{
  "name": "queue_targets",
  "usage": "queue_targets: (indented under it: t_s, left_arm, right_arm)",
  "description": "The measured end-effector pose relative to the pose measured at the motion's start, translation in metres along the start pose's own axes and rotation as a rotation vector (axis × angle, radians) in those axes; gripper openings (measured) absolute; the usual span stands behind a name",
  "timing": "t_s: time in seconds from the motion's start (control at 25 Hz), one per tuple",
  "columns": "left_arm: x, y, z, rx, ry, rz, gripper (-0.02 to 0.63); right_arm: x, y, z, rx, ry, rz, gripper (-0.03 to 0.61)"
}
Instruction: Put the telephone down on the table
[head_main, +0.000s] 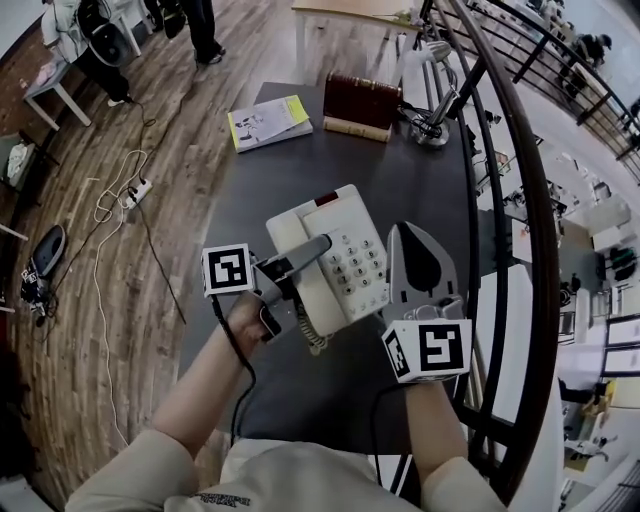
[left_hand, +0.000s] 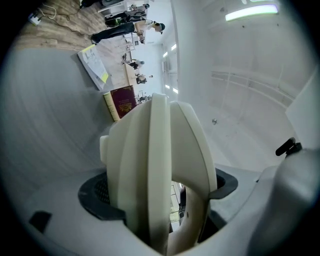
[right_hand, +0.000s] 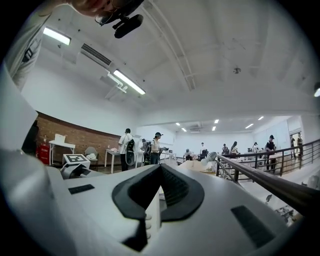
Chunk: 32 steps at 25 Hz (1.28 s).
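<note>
The telephone (head_main: 350, 262) is up off the table (head_main: 290, 160), tilted, over the stretch between the table's middle and its near edge, keypad facing up

The left gripper (head_main: 318, 246) is clamped on it from the left side. One jaw lies across the handset (head_main: 286, 232), and I judge the other is under the body, so that handset and base are pressed together and the handset cannot slip from its cradle while the telephone is carried. The left gripper view bears this out: cream plastic fills the space between the two dark pads

The right gripper (head_main: 412, 240) sits close against the telephone's right edge with its jaws drawn almost together. A pale sliver (right_hand: 150, 215) with small bumps shows in the slit, probably the keys seen through it. Nothing seems to be pinched there, so it looks like a steadying prop against tipping, not a second grip

The coiled cord (head_main: 312, 335) hangs from the telephone's near end toward the table. A book (head_main: 360, 100) stands at the far edge and a booklet (head_main: 268, 122) lies by the far left corner, both well apart from the telephone, so the space below is free for setting it down

Hard to make out: the telephone's underside, and how close it is to the table; the left gripper's lower jaw; where the cord ends. The person's arms cover the near edge, and the left gripper view is so full of telephone that it shows little of the table under it
</note>
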<state>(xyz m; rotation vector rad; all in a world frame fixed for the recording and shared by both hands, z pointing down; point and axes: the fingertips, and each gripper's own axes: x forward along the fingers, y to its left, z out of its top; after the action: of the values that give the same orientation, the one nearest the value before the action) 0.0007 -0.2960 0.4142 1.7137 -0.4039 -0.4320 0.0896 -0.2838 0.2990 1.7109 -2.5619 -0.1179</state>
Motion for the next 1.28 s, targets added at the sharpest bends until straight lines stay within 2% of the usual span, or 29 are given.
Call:
queue_targets:
  t_s: [0.24, 0.4, 0.64, 0.84, 0.96, 1.28]
  left_arm:
    - [0.043, 0.020, 0.061, 0.045, -0.020, -0.024, 0.480]
    - [0.069, 0.049, 0.098, 0.065, -0.026, -0.031, 0.480]
    - [0.111, 0.117, 0.143, 0.064, -0.004, 0.007, 0.480]
    - [0.137, 0.182, 0.163, 0.003, -0.019, 0.064, 0.480]
    - [0.143, 0.214, 0.168, -0.004, -0.013, 0.105, 0.480]
    - [0.158, 0.280, 0.175, -0.032, -0.026, 0.190, 0.480]
  right_arm:
    - [0.062, -0.042, -0.013, -0.081, -0.009, -0.021, 0.003]
    - [0.101, -0.066, -0.046, -0.103, 0.024, -0.044, 0.003]
    - [0.156, -0.090, -0.105, -0.083, 0.055, -0.048, 0.003]
    - [0.196, -0.104, -0.147, -0.089, 0.084, -0.030, 0.003]
    - [0.213, -0.109, -0.173, -0.081, 0.124, -0.025, 0.003]
    - [0.229, -0.090, -0.240, -0.026, 0.217, -0.011, 0.003]
